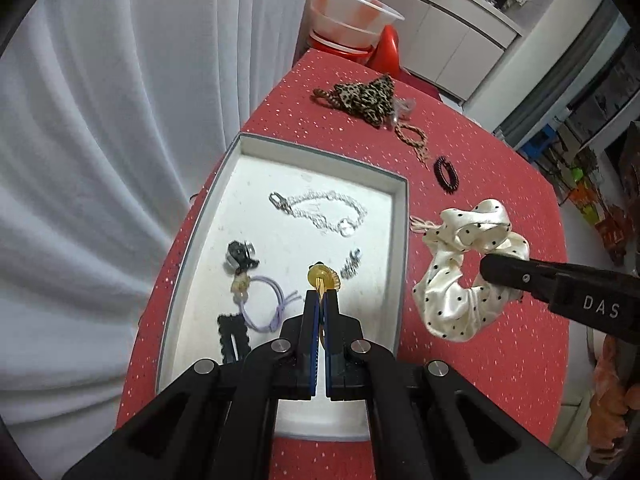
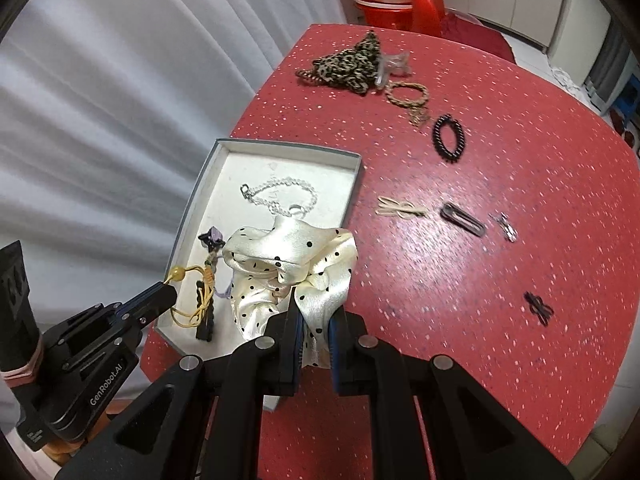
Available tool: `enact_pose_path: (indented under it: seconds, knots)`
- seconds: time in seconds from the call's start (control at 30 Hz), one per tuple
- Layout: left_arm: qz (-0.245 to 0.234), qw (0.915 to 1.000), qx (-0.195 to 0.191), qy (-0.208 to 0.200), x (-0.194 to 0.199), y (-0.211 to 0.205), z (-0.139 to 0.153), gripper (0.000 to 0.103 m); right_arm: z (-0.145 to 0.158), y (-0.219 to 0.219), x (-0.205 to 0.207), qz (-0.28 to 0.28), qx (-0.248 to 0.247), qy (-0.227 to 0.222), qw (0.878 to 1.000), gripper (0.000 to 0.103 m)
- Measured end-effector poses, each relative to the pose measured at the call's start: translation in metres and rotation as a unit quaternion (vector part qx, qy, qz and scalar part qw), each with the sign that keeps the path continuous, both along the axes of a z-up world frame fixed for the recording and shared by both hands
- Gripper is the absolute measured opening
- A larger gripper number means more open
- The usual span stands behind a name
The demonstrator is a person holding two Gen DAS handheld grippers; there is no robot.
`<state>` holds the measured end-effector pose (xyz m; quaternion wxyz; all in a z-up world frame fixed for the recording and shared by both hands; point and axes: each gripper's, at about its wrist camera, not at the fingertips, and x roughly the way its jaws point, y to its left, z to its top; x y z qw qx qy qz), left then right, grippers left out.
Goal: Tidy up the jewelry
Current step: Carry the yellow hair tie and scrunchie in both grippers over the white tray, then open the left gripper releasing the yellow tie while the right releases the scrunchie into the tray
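Above the box [image 2: 280, 148], right gripper [image 2: 314, 312] pinches a cream, black-dotted scrunchie [image 2: 280, 248].

White letters reading "DAS" are showing on the black body of the right tool [image 1: 486, 272], where it is coming in from the side in the left wrist view; the word is possibly running on past the edge. In the right wrist view, "GenRobot.AI" is running in white along the black body of the left tool [image 2: 166, 289].

Cream black-dotted scrunchie [image 2: 288, 264], red table [image 2: 500, 240]
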<state>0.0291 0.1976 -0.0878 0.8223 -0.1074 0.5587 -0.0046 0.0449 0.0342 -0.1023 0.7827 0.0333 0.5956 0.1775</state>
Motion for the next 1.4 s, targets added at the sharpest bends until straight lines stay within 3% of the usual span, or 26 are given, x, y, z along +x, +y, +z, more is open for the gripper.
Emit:
enact_pose_path:
  seconds: [0.67, 1.4]
  knots:
    - [0.034, 0.9992, -0.007, 0.021, 0.038, 0.014, -0.049, 0.003, -0.032, 0.031, 0.059, 0.004, 0.007, 0.014, 1.000, 0.011]
    - [0.030, 0.9964, 0.042, 0.067, 0.036, 0.016, -0.100, 0.003, -0.109, 0.056, 0.085, 0.024, -0.038, 0.047, 0.998, 0.015]
